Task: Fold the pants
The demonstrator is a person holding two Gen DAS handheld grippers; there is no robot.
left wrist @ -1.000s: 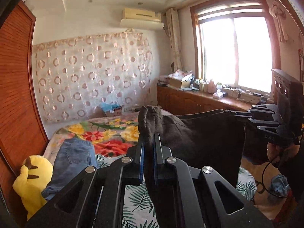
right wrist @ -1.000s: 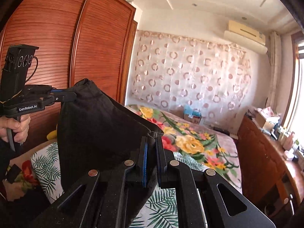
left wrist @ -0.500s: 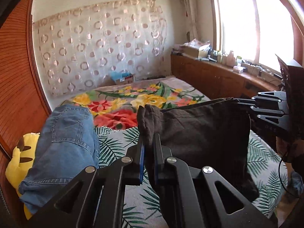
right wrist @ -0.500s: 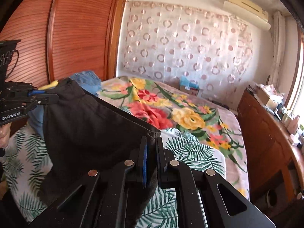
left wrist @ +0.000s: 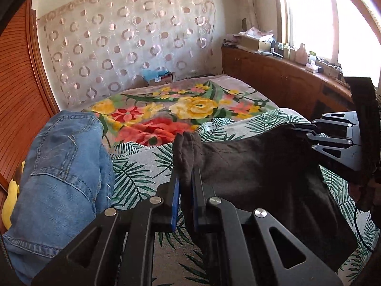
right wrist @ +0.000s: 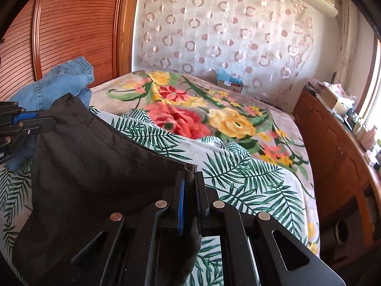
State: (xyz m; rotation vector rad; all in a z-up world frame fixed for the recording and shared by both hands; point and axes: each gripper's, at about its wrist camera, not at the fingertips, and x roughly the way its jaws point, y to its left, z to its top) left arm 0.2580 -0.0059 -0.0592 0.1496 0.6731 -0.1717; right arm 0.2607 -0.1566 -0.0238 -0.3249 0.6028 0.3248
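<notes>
Both grippers are pinching the same dark pants (left wrist: 262, 166). I am seeing my left gripper (left wrist: 185, 178) with its jaws pressed together on a bunched corner of the cloth, which is sticking up above the blue pads (left wrist: 175, 197). My right gripper (right wrist: 189, 183) is clamping the opposite corner the same way, the fabric squeezed between its fingers and hanging down past them.

Between the two grips the top edge of the pants is running nearly taut, and the rest is draping down over the leaf sheet (right wrist: 250, 178) at the near end of the bed (left wrist: 250, 88). Whether the lower part is resting on the sheet or only hanging in front of it, I cannot tell.

From the left view the right gripper (left wrist: 297, 128) is showing at the far right, biting the edge of the cloth. From the right view the left gripper (right wrist: 45, 120) is showing at the left edge, doing likewise.

Jeans (left wrist: 62, 166) are lying crumpled to the left of the pants, beside the wardrobe (right wrist: 71, 23). Past the leaf sheet a floral blanket (right wrist: 202, 114) is covering the rest of the bed.
</notes>
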